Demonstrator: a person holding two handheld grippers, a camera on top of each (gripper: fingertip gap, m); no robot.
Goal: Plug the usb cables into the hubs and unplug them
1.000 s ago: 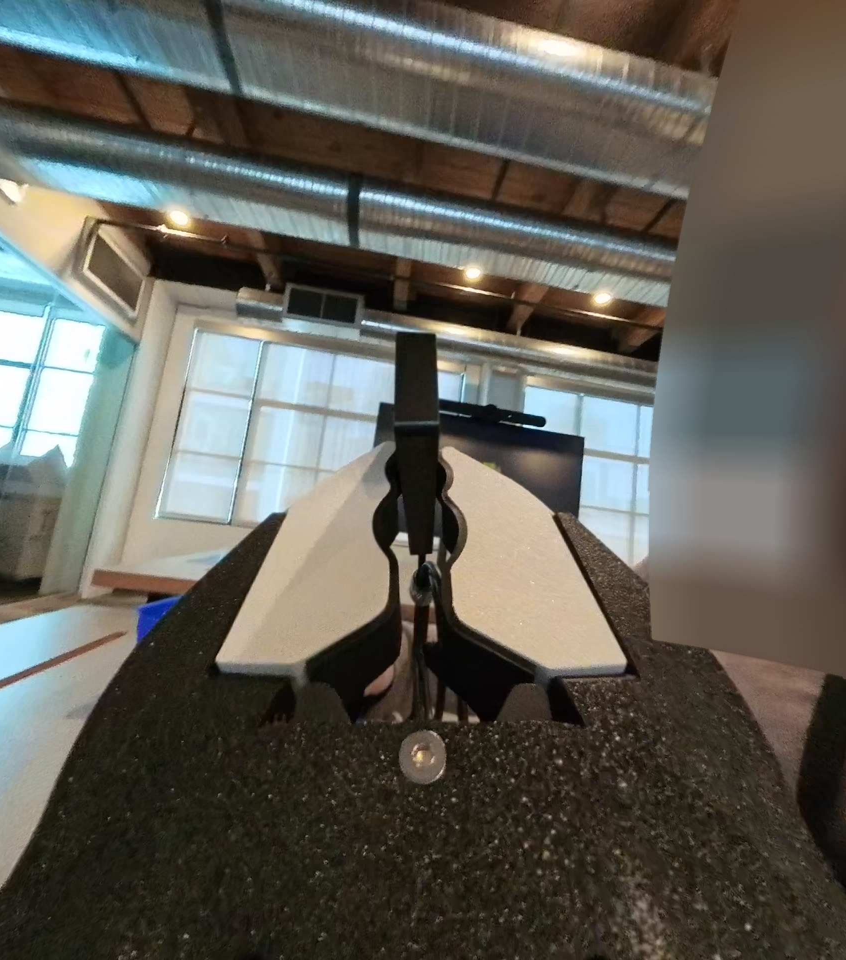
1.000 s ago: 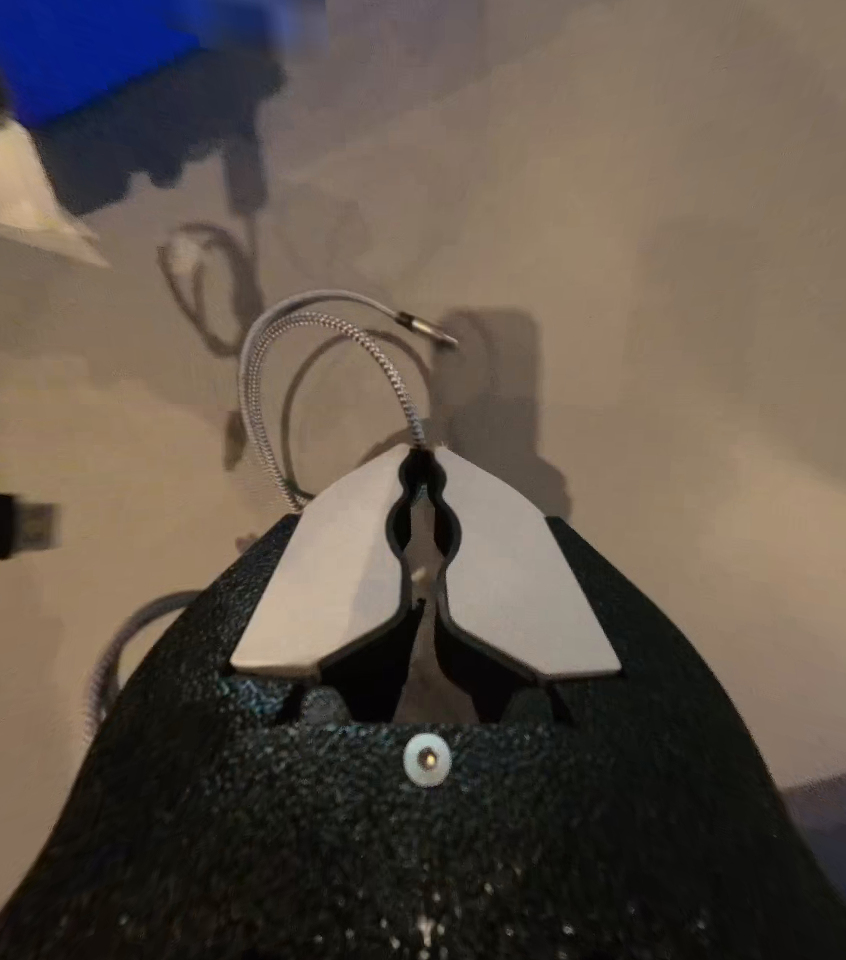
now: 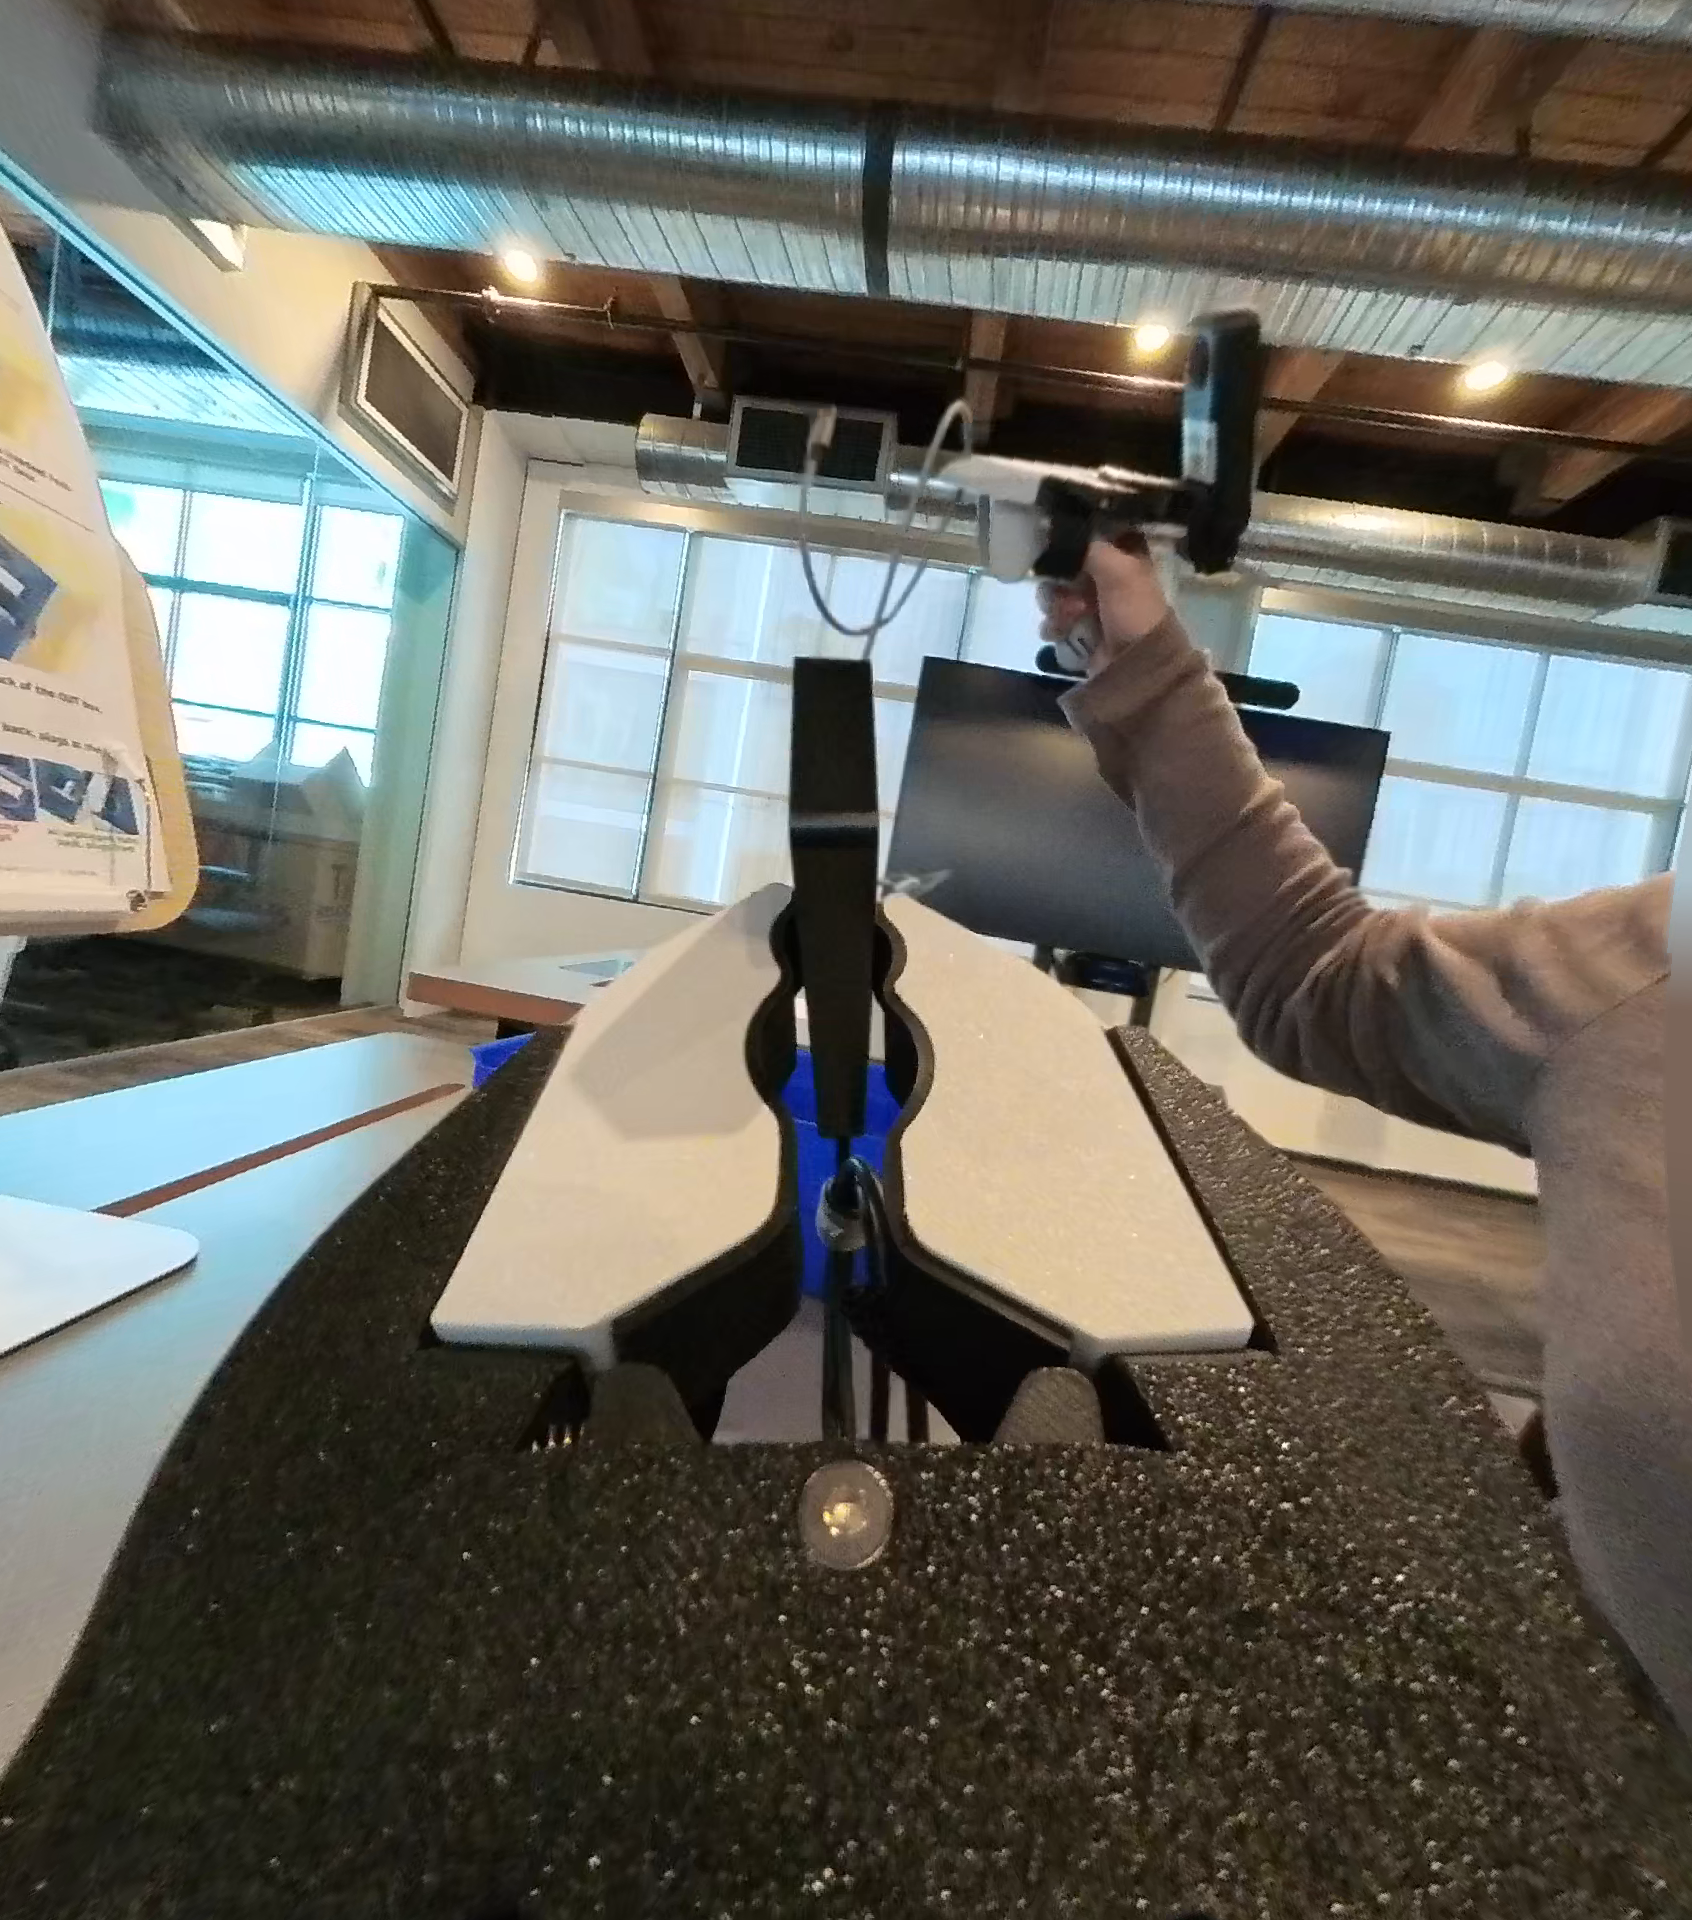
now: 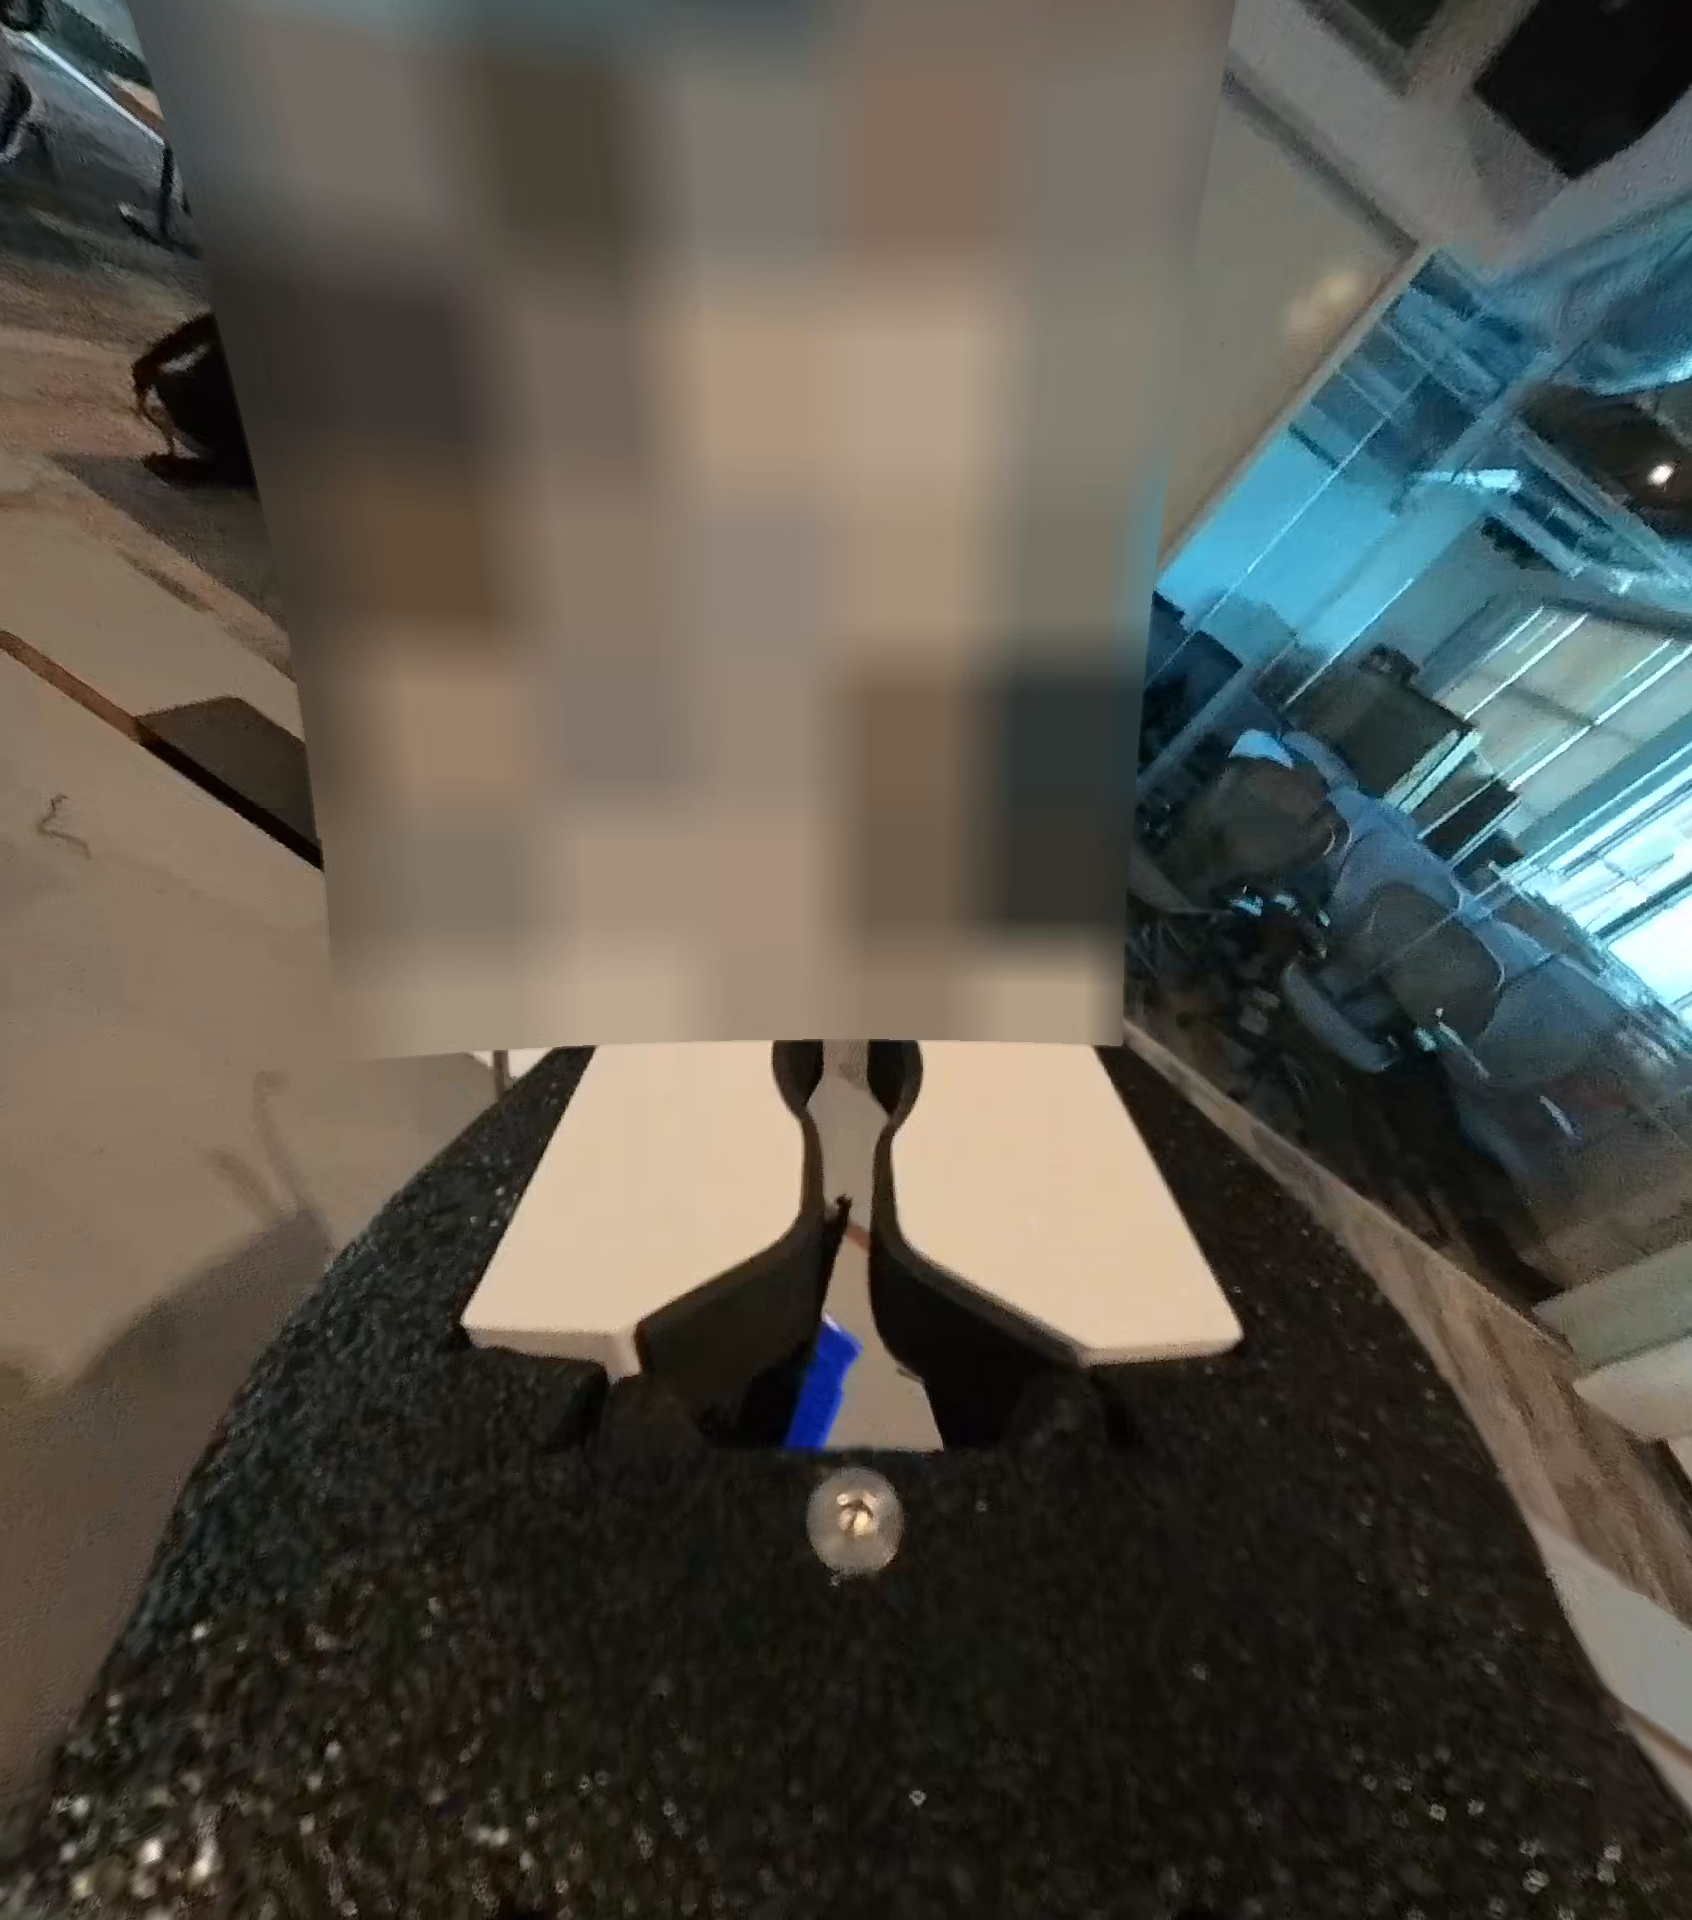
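left gripper (image 3: 831, 914) up in the air, tilted toward the ceiling ducts, its two white fingers (image 3: 644, 1101) clamped on a slim black hub (image 3: 829, 831) that stands upright between them, poking well past the tips. a dark lead (image 3: 847, 1278) hangs from the hub's lower end down through the gap behind the fingers.

over in the left wrist view, the right gripper (image 3: 987, 520) is raised high at arm's length, and a grey usb cable (image 3: 863, 540) loops down from its tip, one metal plug sticking up beside it. its tongs look pressed on that cable, though the right wrist view hides the tips behind a blurred patch, so only the closed rear gap shows. cable and hub are well apart, the cable hanging above and to the right of the hub's top end.

now the risks, as i judge them. both pieces are held in free air with no table to brace on, so any wobble at mating could scrape the plug past the port. the cable is floppy, and if the grip is on the cord rather than the plug, the plug will swing. the hub is pinched by its narrow sides and could pivot or slide down under a push. that dangling lead may tug, too.
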